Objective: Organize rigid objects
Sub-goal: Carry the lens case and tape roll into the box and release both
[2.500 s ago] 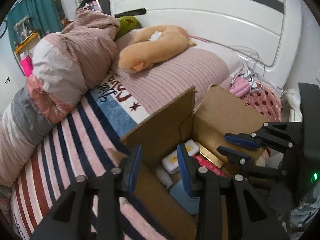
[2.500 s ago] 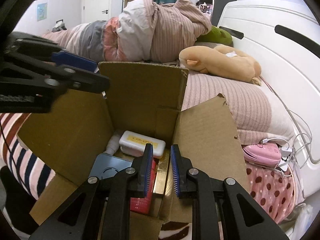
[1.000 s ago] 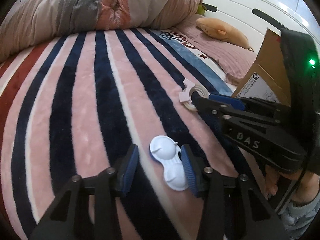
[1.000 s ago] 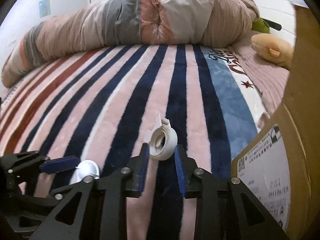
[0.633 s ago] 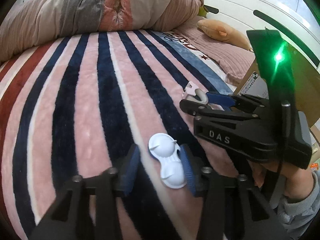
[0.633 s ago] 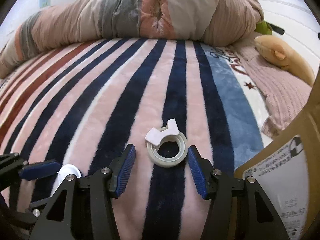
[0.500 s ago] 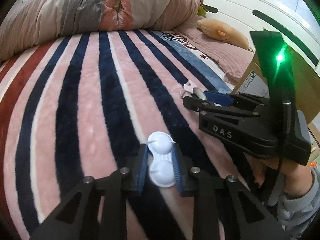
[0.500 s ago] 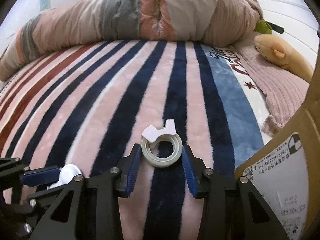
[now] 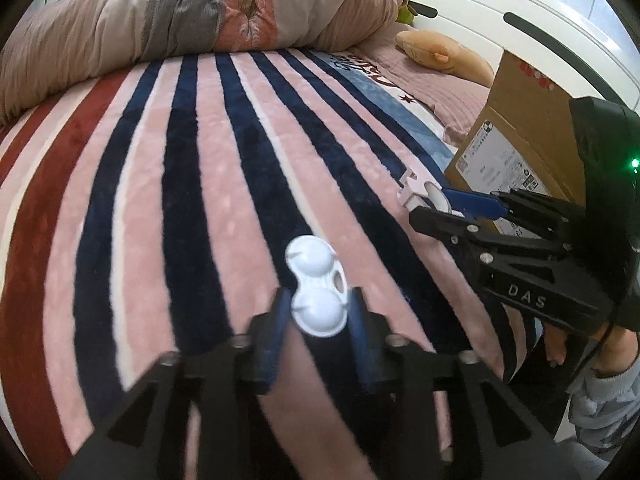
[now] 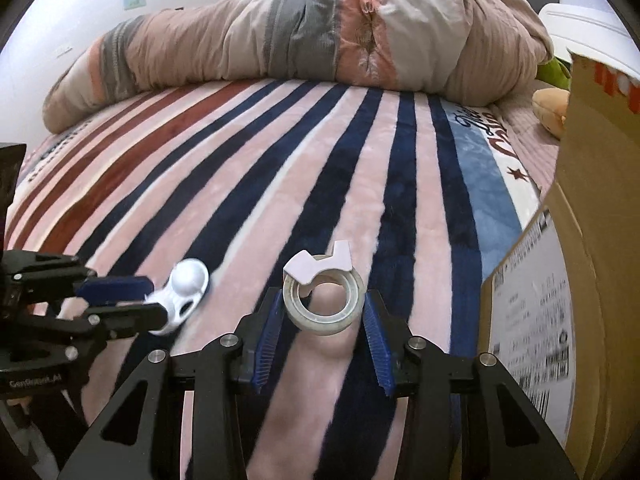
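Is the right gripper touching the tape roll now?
Touching. In the right wrist view, both blue pads of the right gripper press against the sides of the tape roll, with no gap visible.

Each tool (image 9: 318,316) is black with blue ribbed pads (image 10: 267,340), silver screws, "DAS" lettering; a grey sleeve (image 9: 604,412) shows.

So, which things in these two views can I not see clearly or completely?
- Inside of the cardboard box: hidden in both views by its own wall.
- Print on the box label: right wrist view, blurred and too small to read.
- Tape ring: left wrist view, mostly behind the right gripper.
- Green plush toy: right wrist view, covered by the duvet and the cardboard box.
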